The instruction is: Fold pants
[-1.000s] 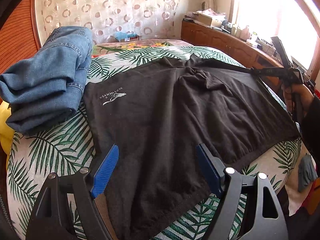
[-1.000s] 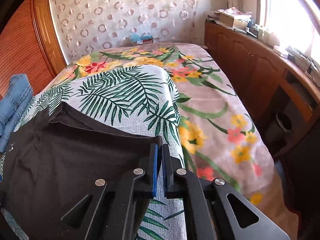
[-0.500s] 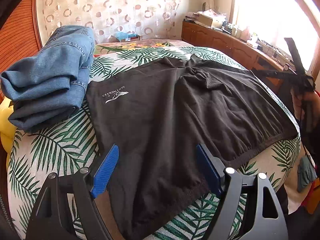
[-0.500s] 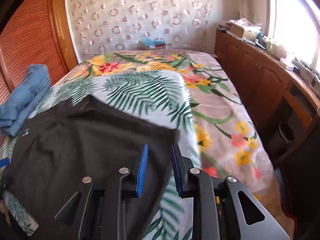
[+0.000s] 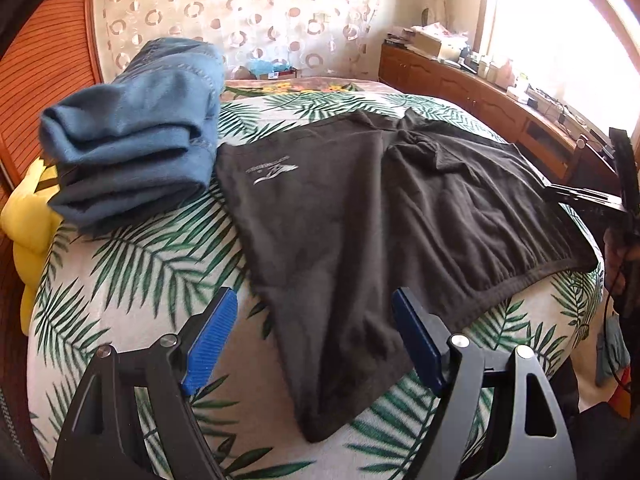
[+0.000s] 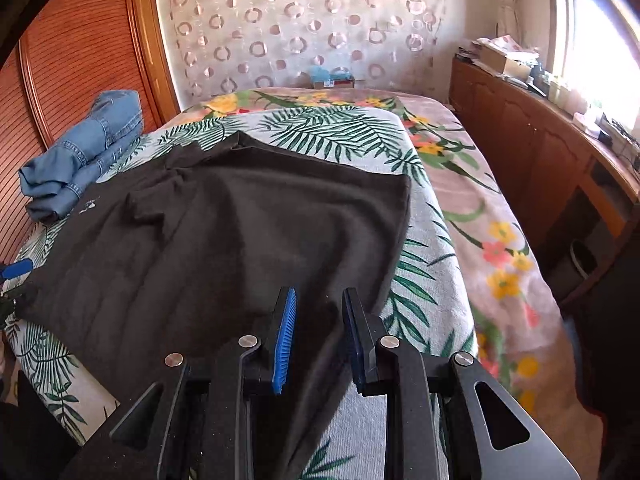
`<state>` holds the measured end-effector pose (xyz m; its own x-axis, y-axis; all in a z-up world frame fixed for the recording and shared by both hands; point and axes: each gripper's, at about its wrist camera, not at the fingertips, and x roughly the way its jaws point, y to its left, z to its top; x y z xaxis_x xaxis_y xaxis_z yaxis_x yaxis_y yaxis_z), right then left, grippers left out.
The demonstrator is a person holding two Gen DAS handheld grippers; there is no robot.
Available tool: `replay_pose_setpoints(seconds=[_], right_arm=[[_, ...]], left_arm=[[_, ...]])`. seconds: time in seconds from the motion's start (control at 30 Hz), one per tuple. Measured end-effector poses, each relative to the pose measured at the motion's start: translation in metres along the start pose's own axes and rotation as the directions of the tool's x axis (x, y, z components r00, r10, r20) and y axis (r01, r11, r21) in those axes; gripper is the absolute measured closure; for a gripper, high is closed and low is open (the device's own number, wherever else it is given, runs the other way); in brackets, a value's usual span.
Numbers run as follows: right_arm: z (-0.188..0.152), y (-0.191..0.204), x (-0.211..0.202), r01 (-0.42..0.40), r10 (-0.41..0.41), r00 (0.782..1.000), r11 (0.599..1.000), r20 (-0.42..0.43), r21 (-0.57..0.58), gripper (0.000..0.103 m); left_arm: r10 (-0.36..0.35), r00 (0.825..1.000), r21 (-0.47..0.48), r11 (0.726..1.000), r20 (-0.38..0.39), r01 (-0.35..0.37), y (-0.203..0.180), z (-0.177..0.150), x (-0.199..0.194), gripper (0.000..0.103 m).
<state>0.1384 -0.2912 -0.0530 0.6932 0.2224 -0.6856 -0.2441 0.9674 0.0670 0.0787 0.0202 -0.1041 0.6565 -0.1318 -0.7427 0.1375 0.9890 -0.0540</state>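
A bedroom with a bed under a white palm-leaf printed cover (image 5: 132, 280) is serving as the work surface. The black soft-fabric pants with a small white logo (image 5: 380, 232) are lying spread flat across this cover, the logo side toward the left and the waistband edge running along the near right.

The left gripper (image 5: 314, 336) is hovering over the near corner of the pants, its blue-padded jaws standing wide apart and touching nothing; the dark fabric is showing between and just beyond them. The right gripper (image 6: 318, 336) is hanging over the opposite near edge of the pants, its jaws parted by a narrow gap with fabric lying beneath them; nothing is being held.

A folded pile of blue denim jeans (image 5: 136, 132) is resting on the cover just beside the logo side of the pants. A yellow soft object (image 5: 28, 224) is showing beyond the jeans at the bed's edge. A brown wooden sideboard (image 6: 532, 152) is running along the window wall, well apart from the pants.
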Motion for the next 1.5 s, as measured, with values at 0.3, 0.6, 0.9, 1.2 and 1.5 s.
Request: replay_pose_setpoints(seconds=[0.3, 0.6, 0.9, 1.2, 1.5], right_arm=[[-0.012, -0.012, -0.004, 0.032, -0.031, 0.999, 0.998, -0.024, 0.051, 0.078], [-0.007, -0.001, -0.007, 0.103, -0.103, 0.994, 0.995, -0.024, 0.001, 0.101], [-0.012, 0.002, -0.022, 0.083, -0.084, 0.996, 0.996, 0.028, 0.033, 0.095], [-0.023, 0.022, -0.039, -0.009, 0.007, 0.997, 1.0, 0.076, 0.03, 0.07], [-0.032, 0.035, -0.046, -0.026, 0.025, 0.996, 1.0, 0.09, 0.014, 0.069]], left_arm=[[0.014, 1.0, -0.019, 1.0, -0.02, -0.014, 0.009, -0.008, 0.006, 0.023], [0.023, 1.0, -0.008, 1.0, -0.019, -0.024, 0.01, -0.014, 0.005, 0.023], [0.028, 0.999, -0.044, 0.999, -0.018, -0.028, 0.021, -0.022, -0.007, 0.023], [-0.017, 1.0, -0.043, 0.999, -0.021, 0.016, 0.021, -0.029, -0.016, 0.052], [-0.048, 0.998, 0.007, 0.999, -0.031, 0.048, 0.008, -0.028, -0.017, 0.093]])
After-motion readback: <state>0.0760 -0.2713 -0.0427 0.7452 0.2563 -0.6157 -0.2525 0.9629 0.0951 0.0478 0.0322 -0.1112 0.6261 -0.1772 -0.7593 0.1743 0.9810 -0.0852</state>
